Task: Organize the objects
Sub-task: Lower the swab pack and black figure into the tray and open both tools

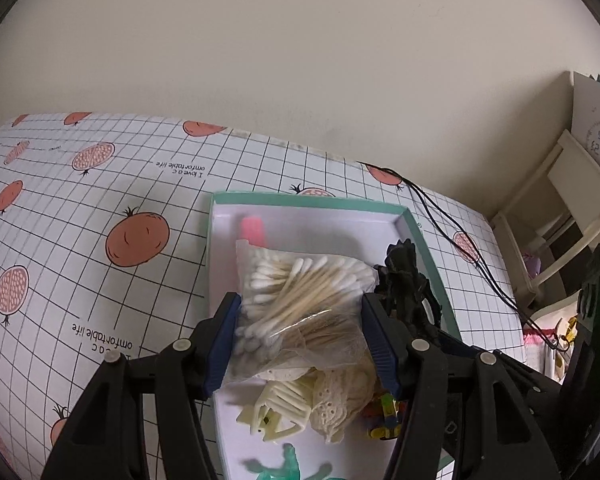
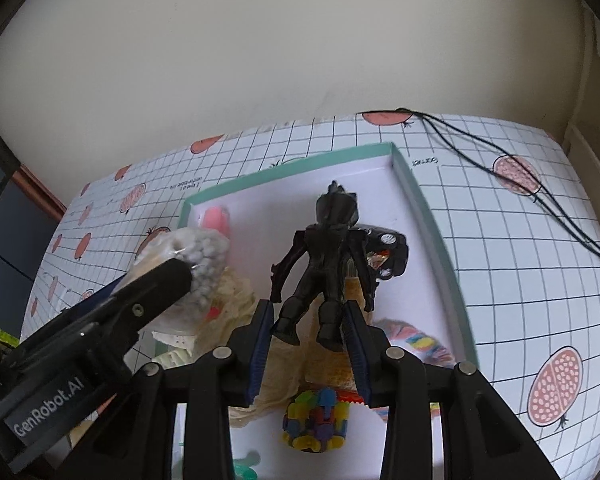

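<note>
Plainly, the bag of cotton swabs, slack and slippery, could slide from the left gripper clamped on it above the teal box. Alongside, the right gripper pinched the black figure by its legs, both grippers angled down over the box.

Table: covered w/ white grid-pattern cloth, orange pomegranate print. Directly on it: teal-rimmed white tray, set near back wall; black cable runs across cloth just beside tray's right side.
</note>
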